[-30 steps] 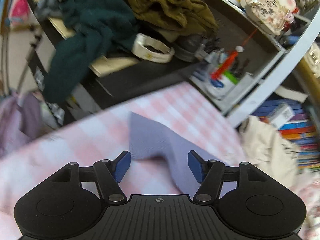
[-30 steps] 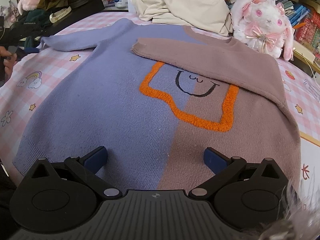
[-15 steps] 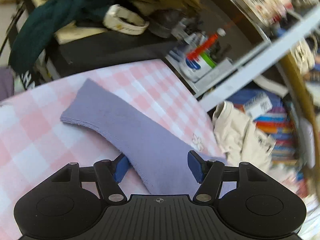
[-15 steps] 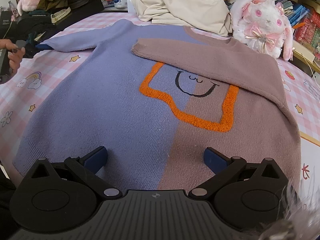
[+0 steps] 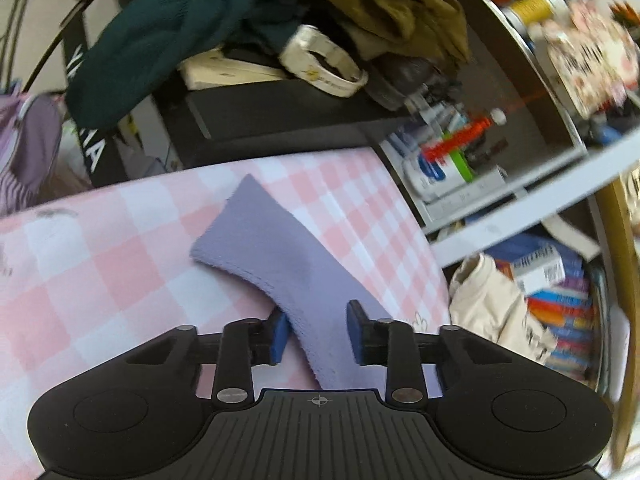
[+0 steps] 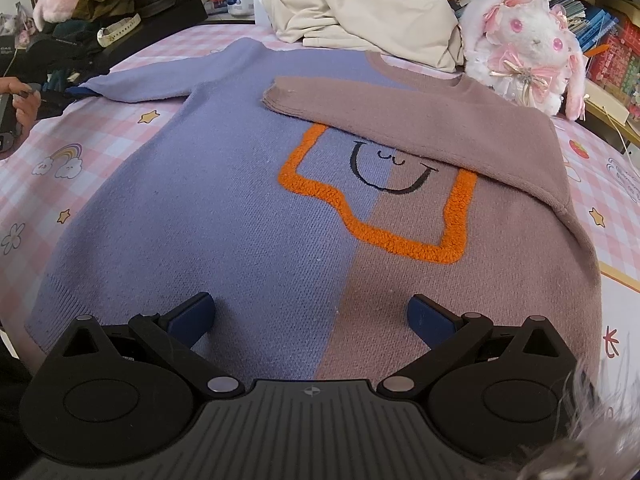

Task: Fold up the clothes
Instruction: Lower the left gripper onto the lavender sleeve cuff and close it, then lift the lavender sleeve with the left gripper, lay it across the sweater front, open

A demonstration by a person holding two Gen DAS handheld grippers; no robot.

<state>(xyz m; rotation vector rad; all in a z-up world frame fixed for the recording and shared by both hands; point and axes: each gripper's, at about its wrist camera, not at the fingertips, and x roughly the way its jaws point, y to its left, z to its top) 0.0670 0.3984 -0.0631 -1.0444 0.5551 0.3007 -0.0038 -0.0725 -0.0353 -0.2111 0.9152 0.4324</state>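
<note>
In the left wrist view, the left gripper (image 5: 316, 332) is being closed on the lilac sleeve (image 5: 276, 256), which is lying between the fingers on the checked bed (image 5: 100, 280); a firm pinch seems needed before the sleeve is folded inward.

In the right wrist view, the right gripper (image 6: 312, 316) is being held wide and empty, its fingers over the hem of one sweater (image 6: 224, 216). One brown sleeve (image 6: 400, 116) is lying folded across it; two grippers are being used.

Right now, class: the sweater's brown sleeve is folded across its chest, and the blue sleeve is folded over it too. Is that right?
Not quite. In the right wrist view the brown sleeve is folded across the sweater, but the blue sleeve lies stretched out sideways on the checked cloth.
</note>
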